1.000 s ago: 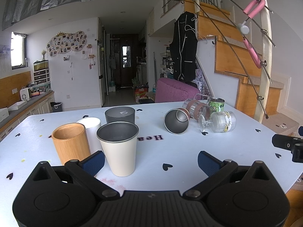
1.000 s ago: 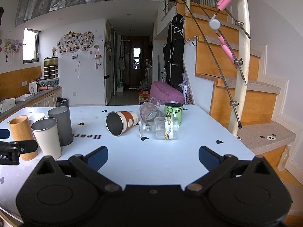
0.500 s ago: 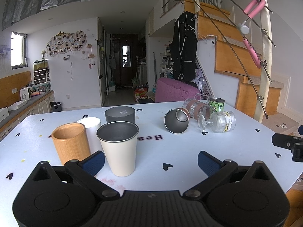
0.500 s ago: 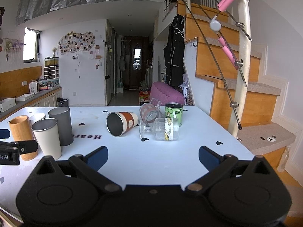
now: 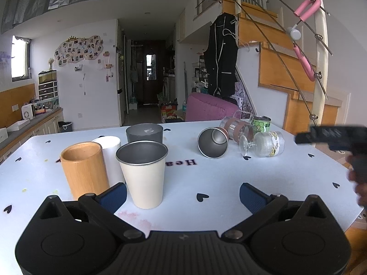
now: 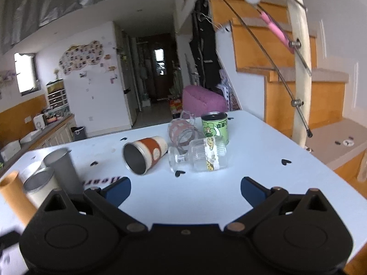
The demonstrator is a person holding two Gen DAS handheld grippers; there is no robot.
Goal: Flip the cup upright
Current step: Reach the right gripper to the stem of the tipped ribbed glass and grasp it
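A metal cup with a red and cream sleeve [image 6: 146, 153] lies on its side on the white table [image 6: 206, 190], its mouth facing me; it also shows in the left wrist view [image 5: 212, 142]. A clear ribbed stemmed glass [image 6: 201, 158] and a clear glass with a pink band [image 6: 183, 133] lie on their sides beside it. My right gripper [image 6: 185, 189] is open and empty, above the table in front of these. My left gripper [image 5: 182, 194] is open and empty, close behind an upright cream cup [image 5: 143, 174].
A wooden cup [image 5: 83, 169], a white cup [image 5: 110, 155] and a dark grey cup [image 5: 144, 133] stand upright at the left. A green can [image 6: 215, 127] stands behind the fallen glasses. The table's right edge borders a wooden staircase [image 6: 298, 68] with a white post.
My right gripper has risen and moved forward toward the fallen cups, tilting its view. It now appears blurred at the right edge of the left wrist view. The left gripper has not moved.
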